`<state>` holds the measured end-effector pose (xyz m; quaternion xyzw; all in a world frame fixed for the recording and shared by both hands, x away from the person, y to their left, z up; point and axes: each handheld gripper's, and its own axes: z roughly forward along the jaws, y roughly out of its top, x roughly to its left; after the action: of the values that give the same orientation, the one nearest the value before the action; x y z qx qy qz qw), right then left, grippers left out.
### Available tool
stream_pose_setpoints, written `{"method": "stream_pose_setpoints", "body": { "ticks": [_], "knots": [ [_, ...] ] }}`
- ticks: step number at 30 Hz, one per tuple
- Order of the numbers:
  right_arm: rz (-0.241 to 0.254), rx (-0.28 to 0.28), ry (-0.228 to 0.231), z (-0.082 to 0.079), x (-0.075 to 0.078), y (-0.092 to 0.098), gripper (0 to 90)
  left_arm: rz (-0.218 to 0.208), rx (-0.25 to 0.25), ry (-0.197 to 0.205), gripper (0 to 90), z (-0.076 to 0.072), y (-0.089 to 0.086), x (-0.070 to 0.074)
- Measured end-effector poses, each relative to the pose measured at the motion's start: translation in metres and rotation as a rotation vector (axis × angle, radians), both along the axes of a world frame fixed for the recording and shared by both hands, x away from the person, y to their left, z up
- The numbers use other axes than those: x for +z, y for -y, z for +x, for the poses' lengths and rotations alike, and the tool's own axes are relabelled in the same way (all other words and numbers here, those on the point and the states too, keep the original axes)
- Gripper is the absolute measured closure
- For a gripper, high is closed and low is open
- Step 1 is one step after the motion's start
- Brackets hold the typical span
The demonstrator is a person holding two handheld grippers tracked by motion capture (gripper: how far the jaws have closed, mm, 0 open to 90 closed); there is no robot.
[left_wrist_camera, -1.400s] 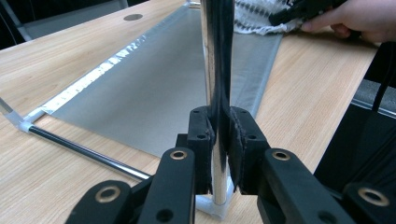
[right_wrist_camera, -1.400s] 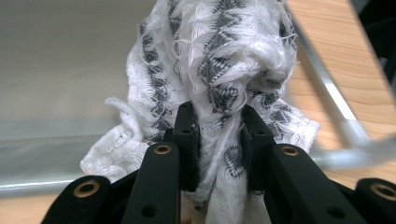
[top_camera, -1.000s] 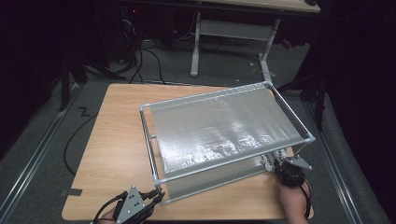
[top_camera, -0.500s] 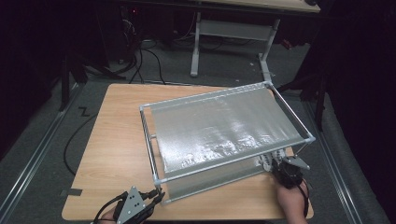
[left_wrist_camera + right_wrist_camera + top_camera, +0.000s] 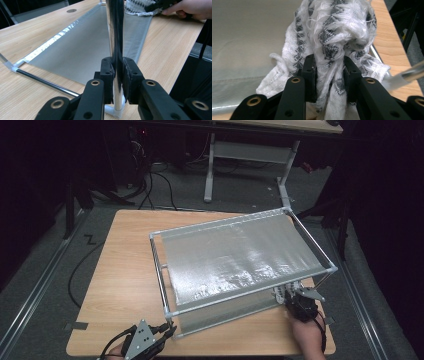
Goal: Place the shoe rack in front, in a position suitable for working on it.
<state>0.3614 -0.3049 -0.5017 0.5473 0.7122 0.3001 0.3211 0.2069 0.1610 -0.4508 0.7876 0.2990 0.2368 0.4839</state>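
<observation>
the left gripper [image 5: 169, 332] sits at the near left edge of the wooden counter [image 5: 125, 270], its fingers [image 5: 108, 72] clamped tight on the upright chrome post [image 5: 114, 37] at the near left corner of a metal rack frame [image 5: 160, 270]. a silver fabric sheet [image 5: 235, 255] stretches across the frame's sloping top, and another panel lies flat on the counter under it.

at the near right corner, the right gripper [image 5: 286, 296] has a bunch of white knitted cloth with grey zigzag bands [image 5: 334, 32] between its fingers [image 5: 310, 72]; they have just been opening, yet the cloth fills the gap between them and touches both pads. the cloth rests on the lower silver panel, just beside the frame's right bottom rail [image 5: 412, 71].

bare counter lies wide to the left of the frame and behind it; the strip at the near edge is narrow, and the right margin is slim.
</observation>
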Motion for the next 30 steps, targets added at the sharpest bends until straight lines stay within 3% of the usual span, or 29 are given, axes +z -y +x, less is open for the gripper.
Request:
{"method": "stream_pose_setpoints", "body": {
  "ticks": [6, 11, 16, 24, 25, 30],
  "knots": [
    [0.000, 0.033, -0.007, -0.002, 0.000, -0.013, 69.3, -0.007, -0.001, -0.008, 79.5, 0.000, 0.001, 0.000],
    [-0.024, 0.077, -0.009, -0.004, -0.001, -0.025, 69.2, -0.003, -0.028, -0.003, 79.5, -0.003, 0.008, 0.000],
    [-0.008, 0.131, -0.026, -0.008, -0.001, -0.043, 69.1, 0.000, -0.055, 0.003, 79.4, -0.006, 0.017, 0.000],
    [-0.008, 0.261, -0.049, -0.022, -0.001, -0.087, 68.8, -0.007, -0.074, 0.001, 79.4, -0.006, 0.020, -0.001],
    [-0.011, 0.301, -0.046, -0.025, -0.001, -0.097, 68.9, -0.007, -0.074, 0.001, 79.4, -0.006, 0.020, -0.001],
    [-0.013, 0.399, -0.048, -0.038, -0.002, -0.130, 69.0, -0.011, -0.074, 0.000, 79.4, -0.006, 0.020, -0.001]
  ]
}}
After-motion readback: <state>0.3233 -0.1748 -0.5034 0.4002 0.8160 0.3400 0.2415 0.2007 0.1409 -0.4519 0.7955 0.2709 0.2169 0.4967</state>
